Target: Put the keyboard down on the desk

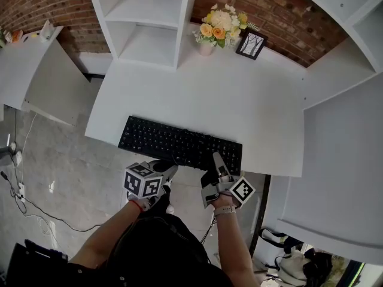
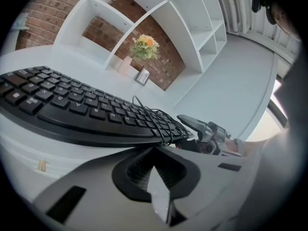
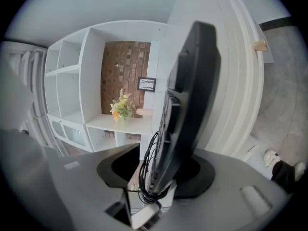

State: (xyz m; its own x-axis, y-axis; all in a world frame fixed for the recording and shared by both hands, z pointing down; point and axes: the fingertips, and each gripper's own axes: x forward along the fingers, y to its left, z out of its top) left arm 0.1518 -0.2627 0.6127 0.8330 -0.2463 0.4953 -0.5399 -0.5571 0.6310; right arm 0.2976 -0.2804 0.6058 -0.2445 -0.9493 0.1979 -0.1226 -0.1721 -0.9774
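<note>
A black keyboard (image 1: 173, 142) lies flat on the white desk (image 1: 239, 100), along its front edge. Its bundled cable (image 2: 159, 120) sits at its right end. My left gripper (image 1: 169, 172) is shut with nothing in it, just below the keyboard's front edge (image 2: 72, 117). In the left gripper view its jaws (image 2: 155, 170) meet under the keyboard. My right gripper (image 1: 218, 160) stands open around the keyboard's right front edge (image 3: 187, 105). A gap shows between one pad and the keyboard, where the cable (image 3: 147, 170) hangs. The right gripper (image 3: 154, 174) is rolled, so the keyboard looks upright there.
A vase of flowers (image 1: 220, 27) and a small picture frame (image 1: 251, 43) stand at the desk's back. White shelves (image 1: 149, 23) rise behind. Another white surface (image 1: 341, 160) adjoins on the right, a white table (image 1: 24, 64) on the left. Cables lie on the floor (image 1: 54, 160).
</note>
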